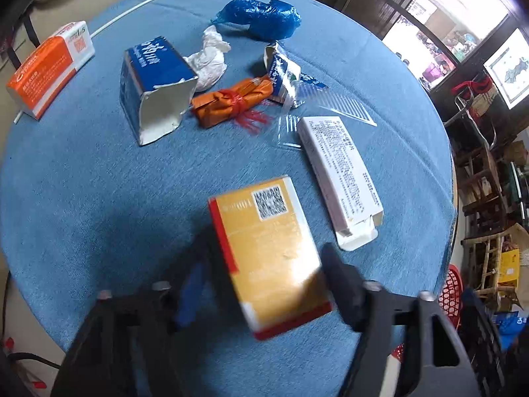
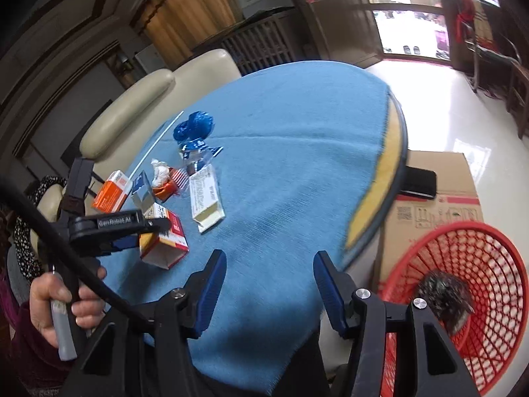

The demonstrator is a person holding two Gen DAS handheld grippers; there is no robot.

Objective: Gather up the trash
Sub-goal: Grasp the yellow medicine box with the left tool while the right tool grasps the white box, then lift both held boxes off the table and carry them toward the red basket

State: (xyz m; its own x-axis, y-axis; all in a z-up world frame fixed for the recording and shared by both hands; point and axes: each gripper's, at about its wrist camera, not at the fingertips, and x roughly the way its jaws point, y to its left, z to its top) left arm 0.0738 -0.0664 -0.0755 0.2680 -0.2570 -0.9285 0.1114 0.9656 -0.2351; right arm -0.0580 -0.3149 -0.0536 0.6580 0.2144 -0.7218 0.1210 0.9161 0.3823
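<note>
Seen from the left wrist, the round surface point(image 1: 82, 198) wears a blue cloth and carries a scatter of trash. The left gripper point(image 1: 267, 284) has its fingers against both sides of a gold and red box point(image 1: 271, 258), holding it at the near edge. Just beyond lie a long white carton point(image 1: 340, 178), an orange bundle tied with red string point(image 1: 231, 99), a torn blue carton point(image 1: 155, 86), crumpled white tissue point(image 1: 211, 59), a blue plastic bag point(image 1: 261, 16) and, apart at the left, an orange and white box point(image 1: 46, 66). A clear wrapper beside the white carton is hard to make out. Bright windows and dark wooden furniture fill the right side, and only a sliver of red basket shows at the frame's lower right.

The right wrist view shows that red basket point(image 2: 463, 284) whole, on the floor beside a cardboard box point(image 2: 439, 205), with a dark lump in it that I cannot identify. The right gripper point(image 2: 269, 287) stands half open over bare cloth, holding nothing. A hand point(image 2: 62, 301) grips the left tool's handle, and a cream sofa point(image 2: 139, 99) sits behind the surface.
</note>
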